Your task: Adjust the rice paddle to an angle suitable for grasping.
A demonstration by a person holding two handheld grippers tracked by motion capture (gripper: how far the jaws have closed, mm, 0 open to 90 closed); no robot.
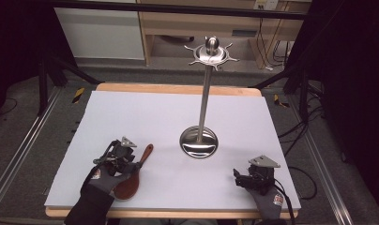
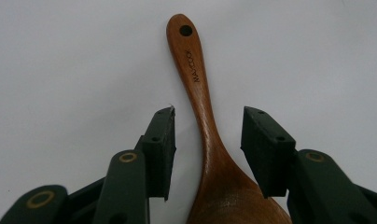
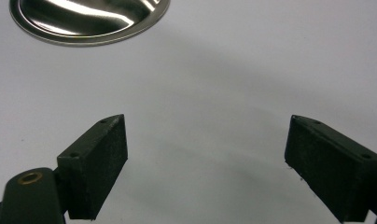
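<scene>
A brown wooden spoon point(image 2: 203, 112) lies flat on the white table top, handle pointing away, with a hole at the handle's end. In the high view the spoon point(image 1: 133, 176) sits at the front left, partly under my left gripper point(image 1: 126, 157). In the left gripper view that gripper point(image 2: 207, 130) straddles the spoon's neck; gaps show on both sides, so the pads do not touch the wood. My right gripper point(image 1: 241, 178) rests at the front right, and in its own view the gripper point(image 3: 207, 158) stands wide open over bare table.
A steel stand point(image 1: 204, 103) with a round mirror-like base point(image 1: 199, 143) and a hooked crown point(image 1: 211, 52) rises at the table's middle right. Its base rim point(image 3: 88, 21) lies ahead of the right gripper. The white sheet point(image 1: 131, 117) covers the wooden table.
</scene>
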